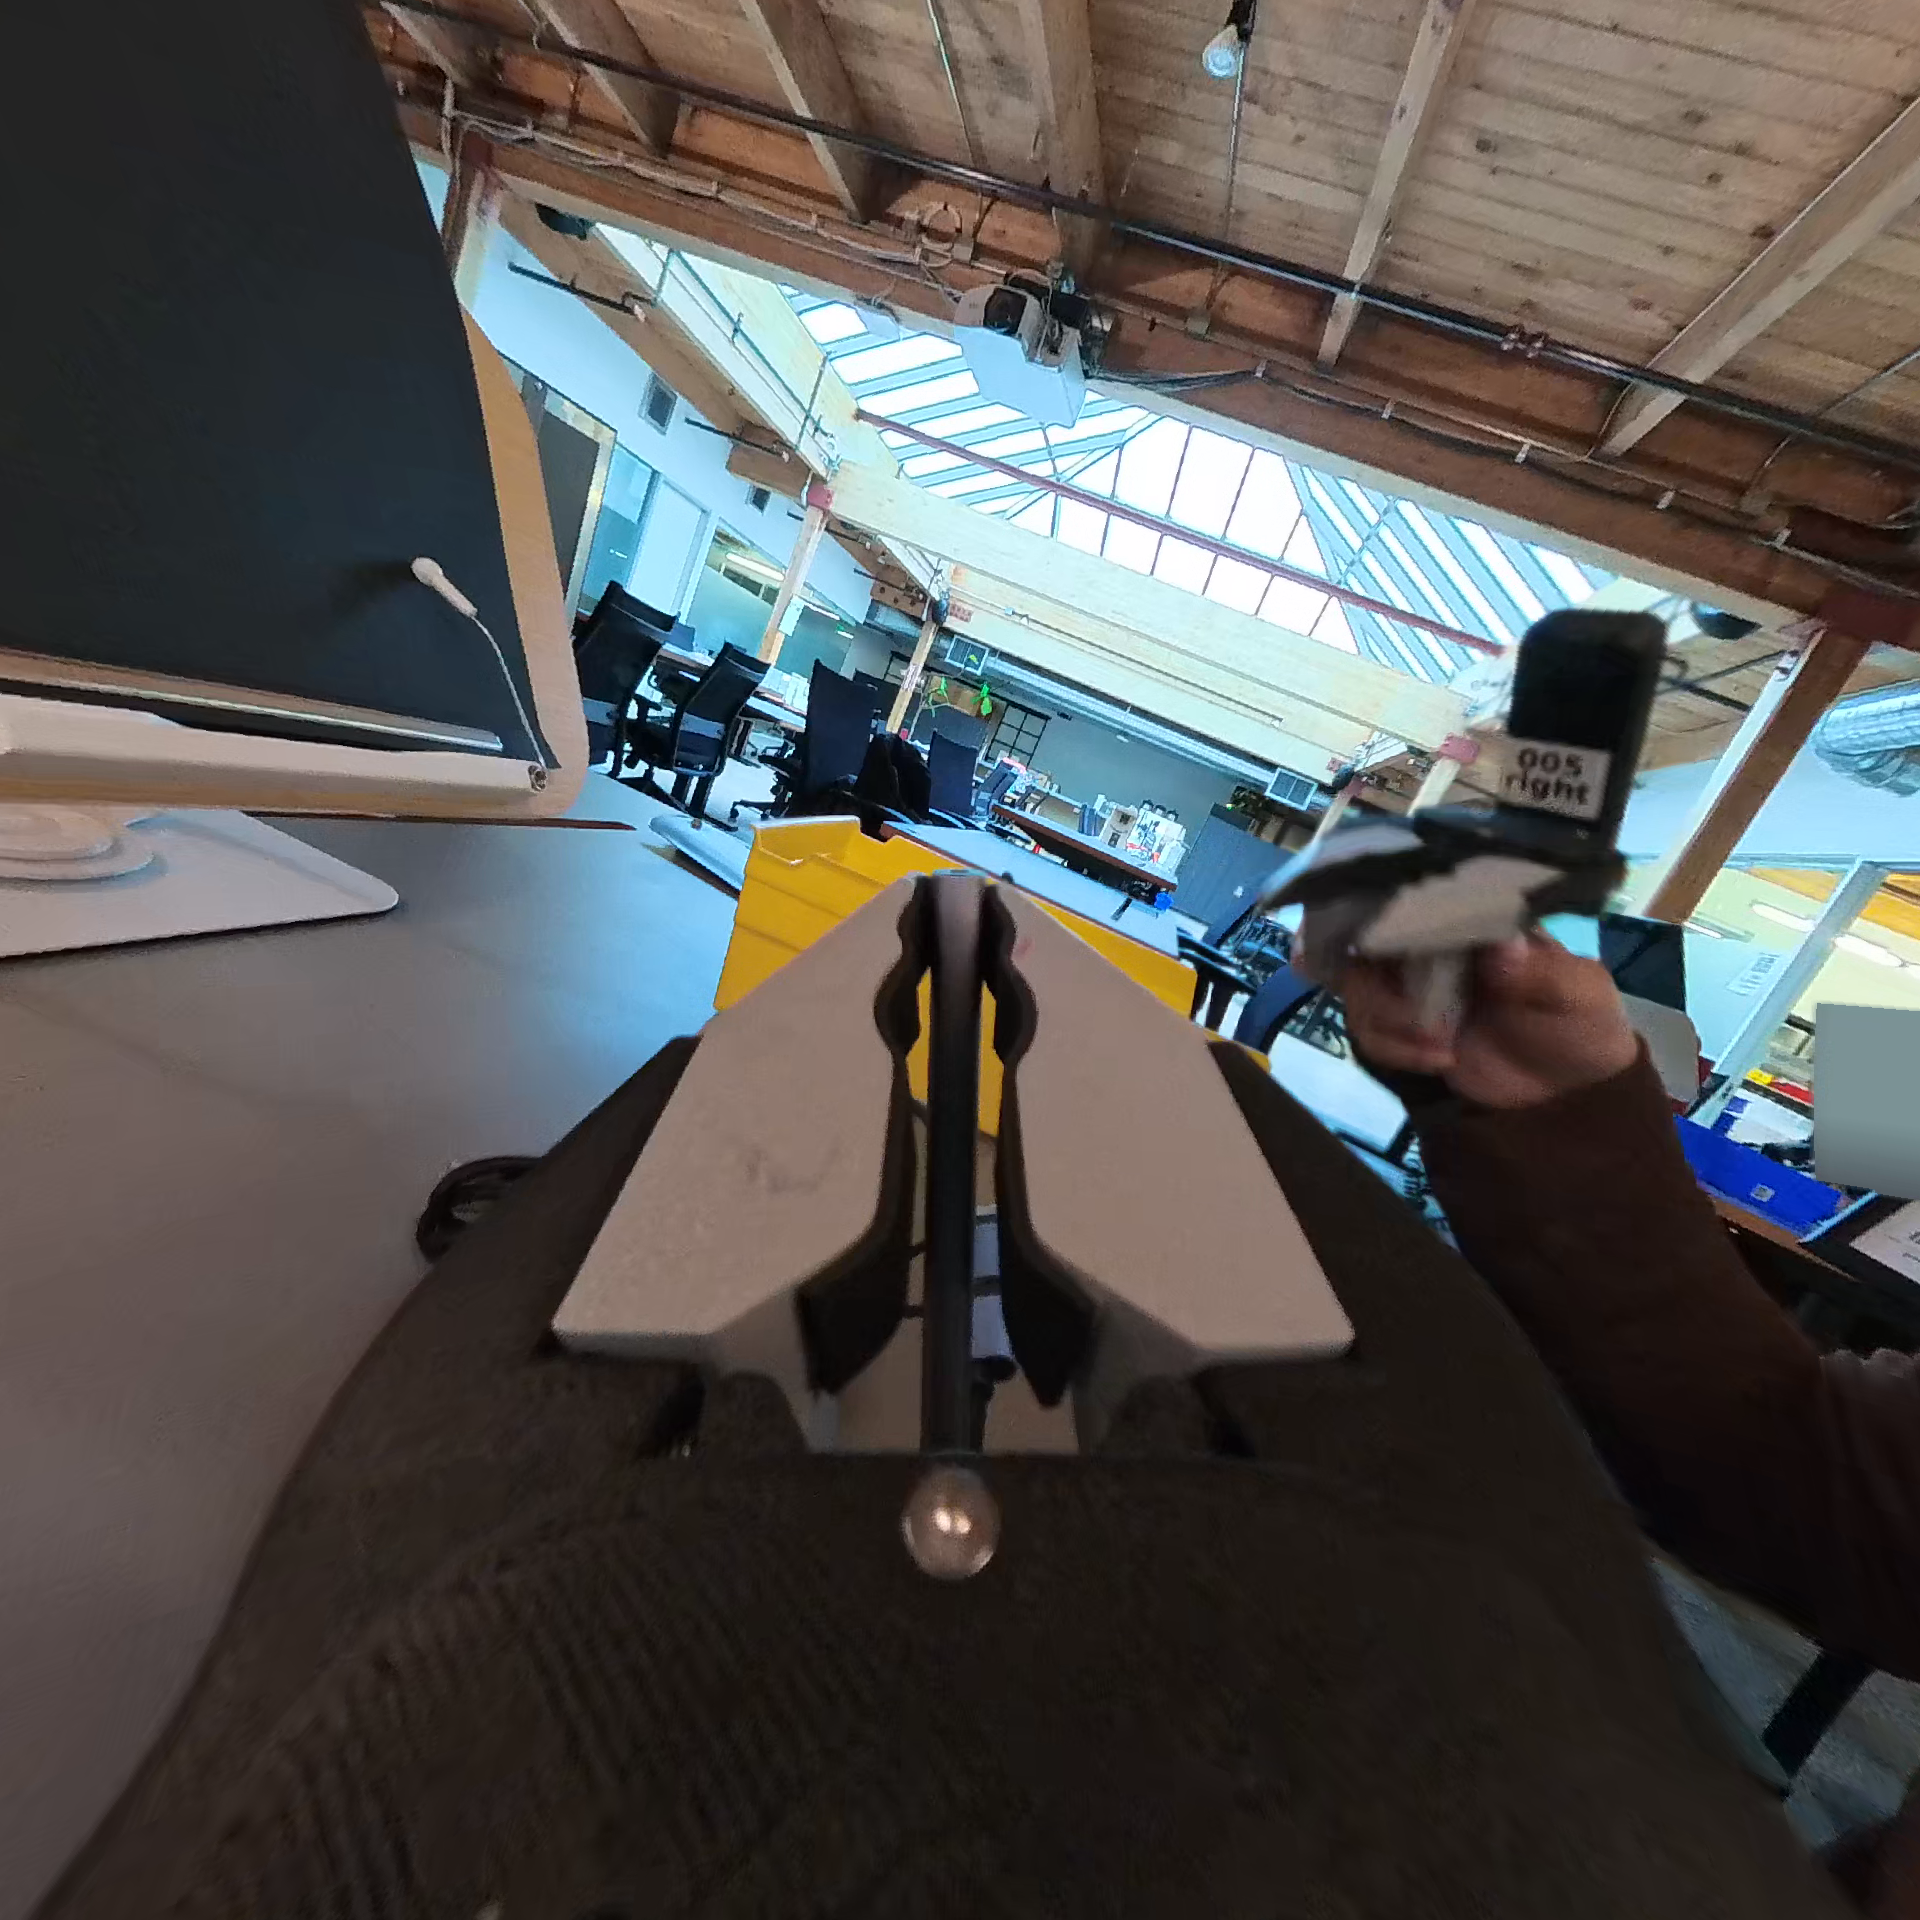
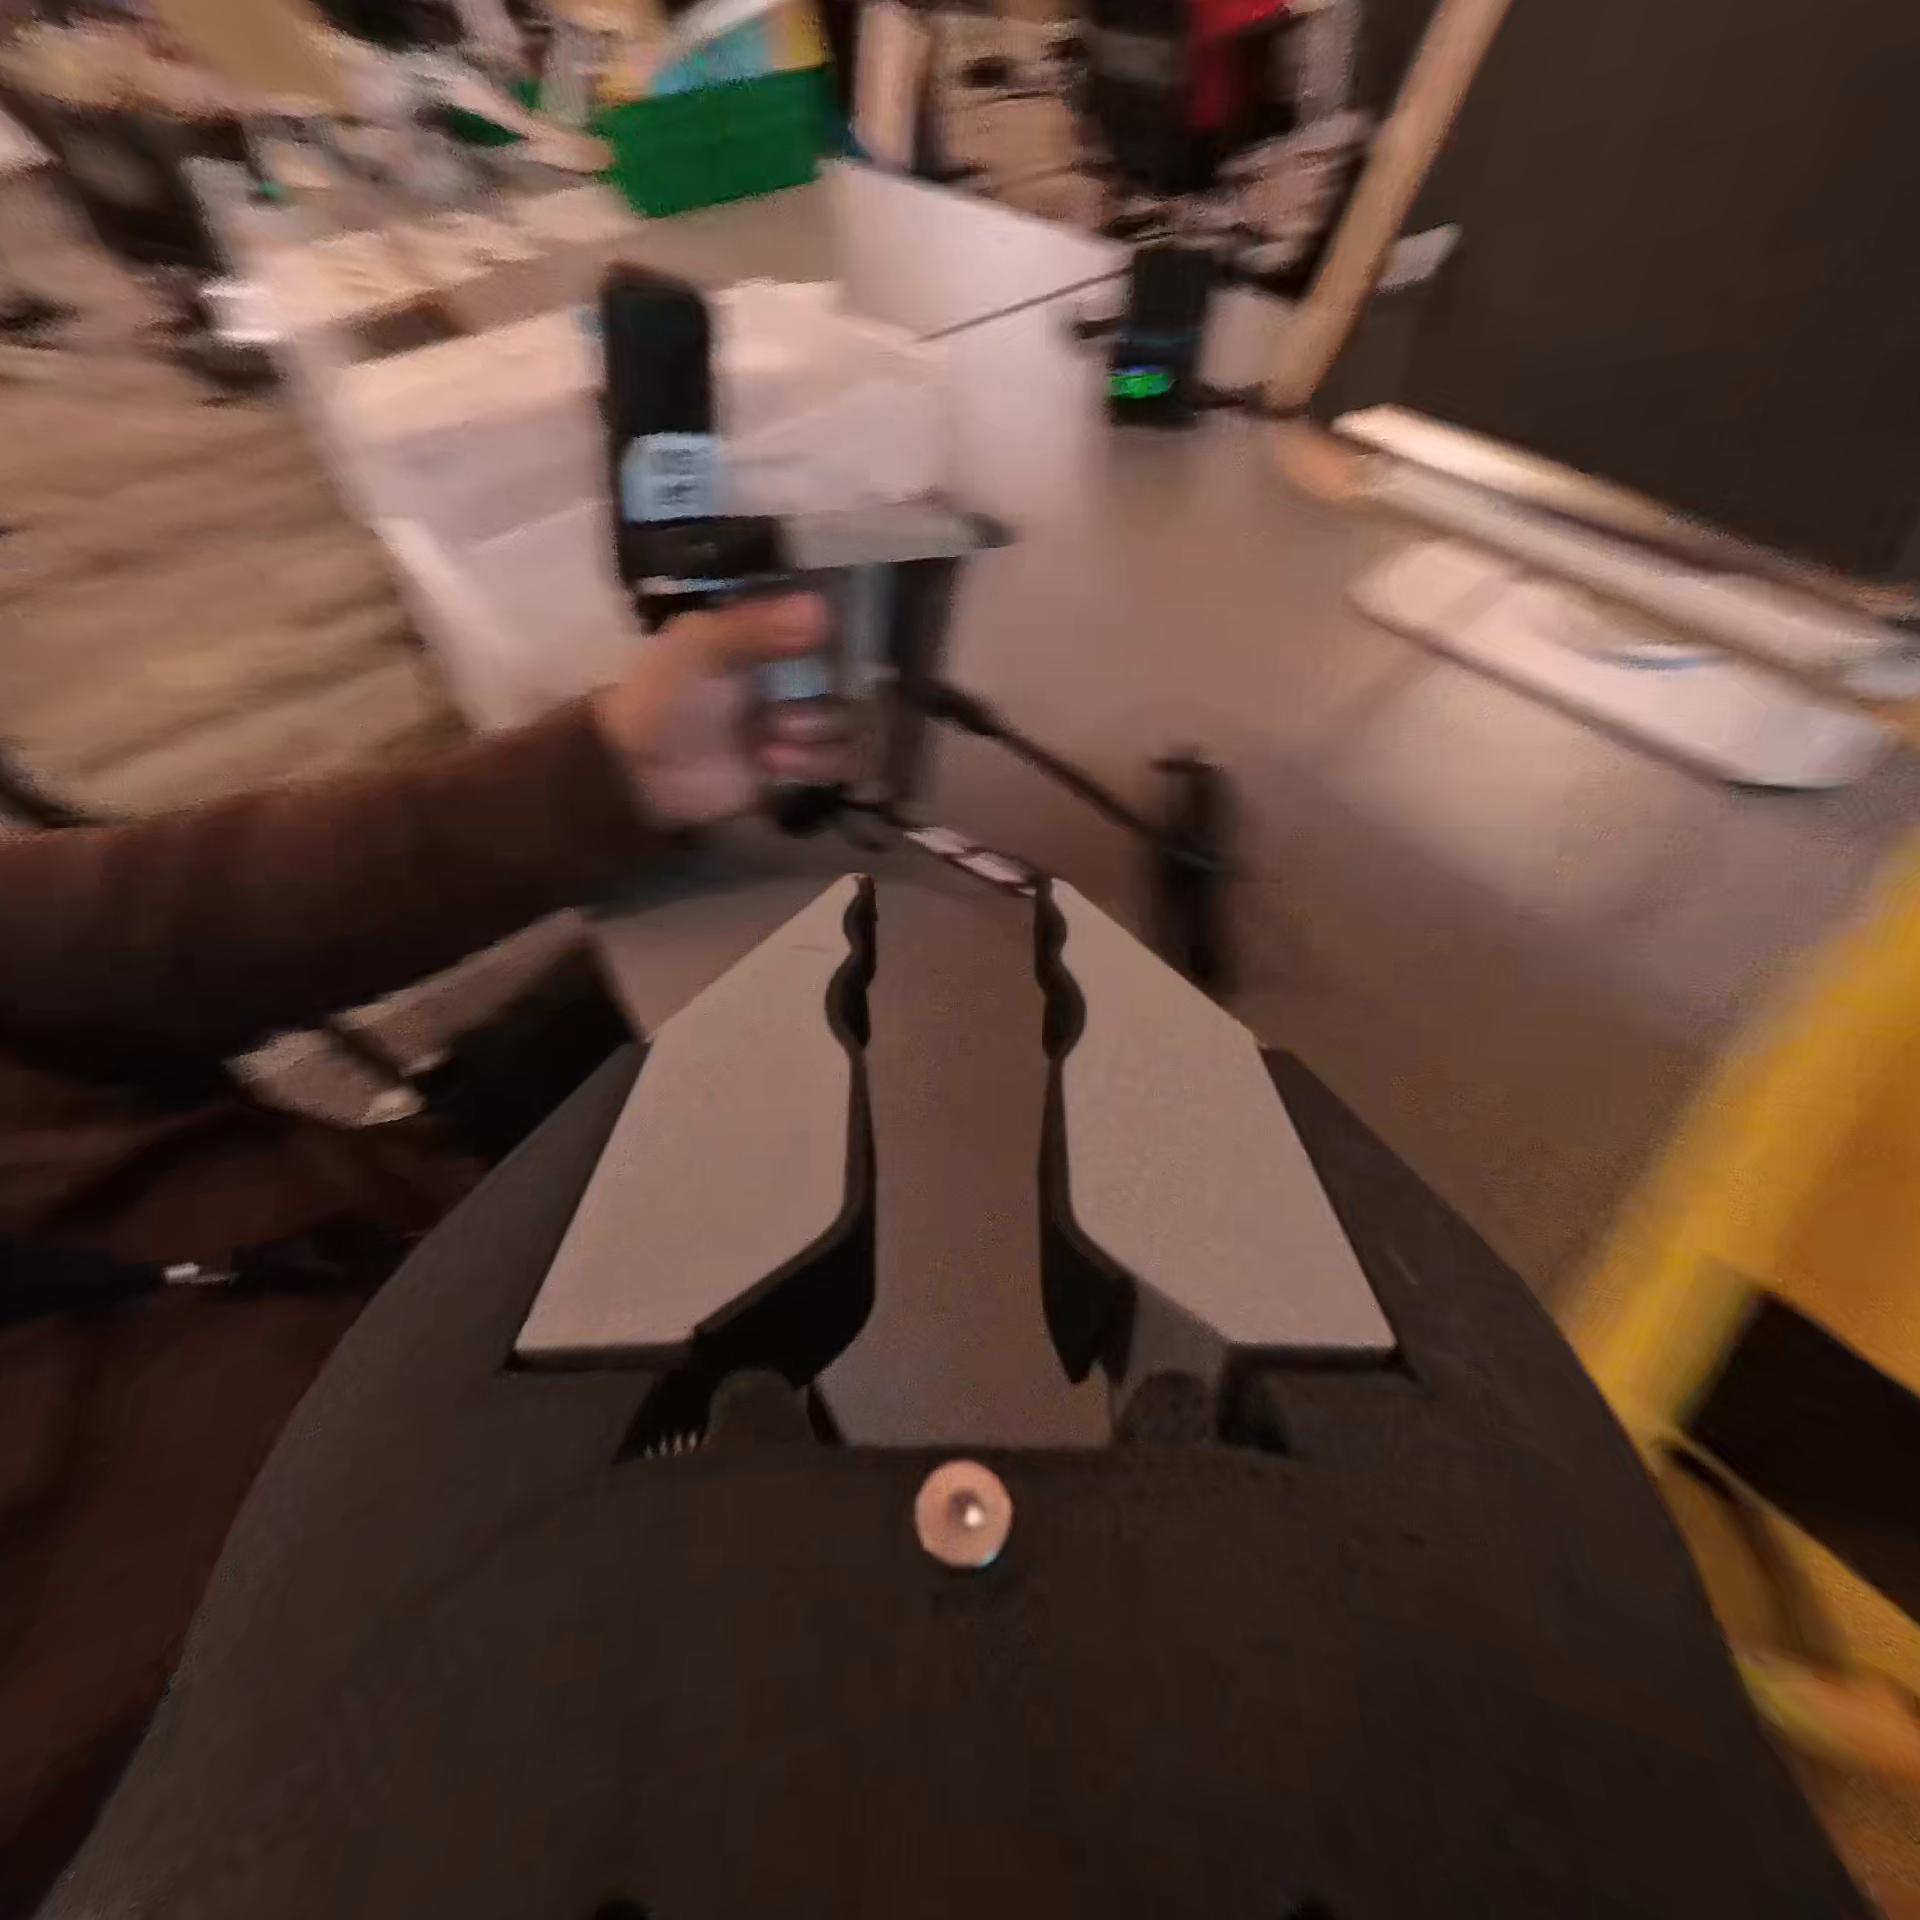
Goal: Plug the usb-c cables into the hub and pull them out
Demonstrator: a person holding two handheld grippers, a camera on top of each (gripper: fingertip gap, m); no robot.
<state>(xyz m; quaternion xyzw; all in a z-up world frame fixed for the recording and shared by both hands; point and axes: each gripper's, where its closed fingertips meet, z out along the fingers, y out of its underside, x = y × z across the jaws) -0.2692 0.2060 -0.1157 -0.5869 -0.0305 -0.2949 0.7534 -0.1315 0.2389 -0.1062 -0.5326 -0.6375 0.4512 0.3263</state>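
My left gripper (image 1: pixel 951 885) points up and away from the table, shut on a thin black cable (image 1: pixel 951 1195) that runs along the gap between its fingers. It also shows in the right wrist view (image 2: pixel 966 530), where a black cable (image 2: pixel 1039 758) stretches from under it to a blurred black upright object (image 2: pixel 1190 862) on the table. My right gripper (image 2: pixel 951 896) is open and empty above the table. It shows blurred in the left wrist view (image 1: pixel 1294 899), held up to the right. I cannot make out the hub.
A yellow bin (image 1: pixel 821 914) stands ahead on the grey table (image 1: pixel 208 1195) and shows at the right of the right wrist view (image 2: pixel 1766 1195). A dark screen (image 1: pixel 208 364) on a white stand (image 1: pixel 187 894) is to the left. A person's brown sleeves (image 1: pixel 1662 1351) hold both grippers. The grippers' ends are close to 15 cm from one another.
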